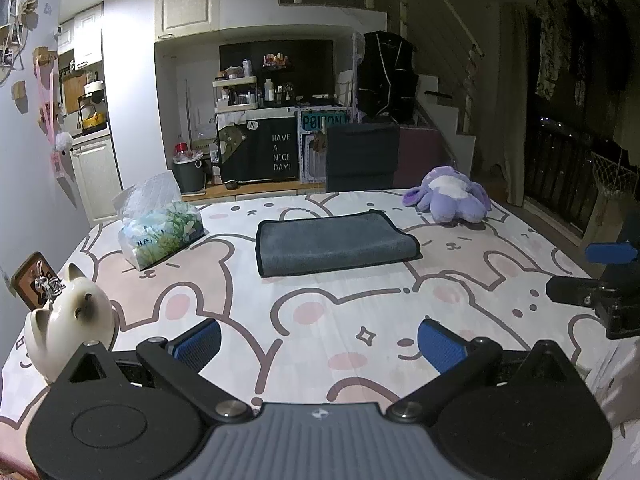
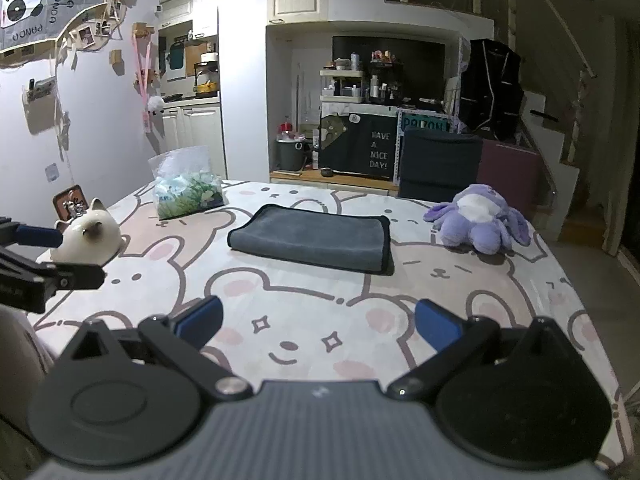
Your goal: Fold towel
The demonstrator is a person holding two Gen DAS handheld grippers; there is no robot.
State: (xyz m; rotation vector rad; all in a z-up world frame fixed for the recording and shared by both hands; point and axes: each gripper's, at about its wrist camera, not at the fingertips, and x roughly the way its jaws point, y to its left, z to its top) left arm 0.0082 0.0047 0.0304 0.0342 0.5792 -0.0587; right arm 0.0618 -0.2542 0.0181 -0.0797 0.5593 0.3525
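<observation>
A dark grey towel with a black hem lies folded into a flat rectangle in the middle of the table; it also shows in the right wrist view. My left gripper is open and empty, held over the near part of the table, well short of the towel. My right gripper is also open and empty, near the front of the table and apart from the towel. Each gripper shows at the edge of the other's view: the right gripper and the left gripper.
The table has a cloth with pink bear and rabbit drawings. A tissue pack lies at the far left, a white cat figurine at the near left, and a purple plush toy at the far right. A dark chair stands behind.
</observation>
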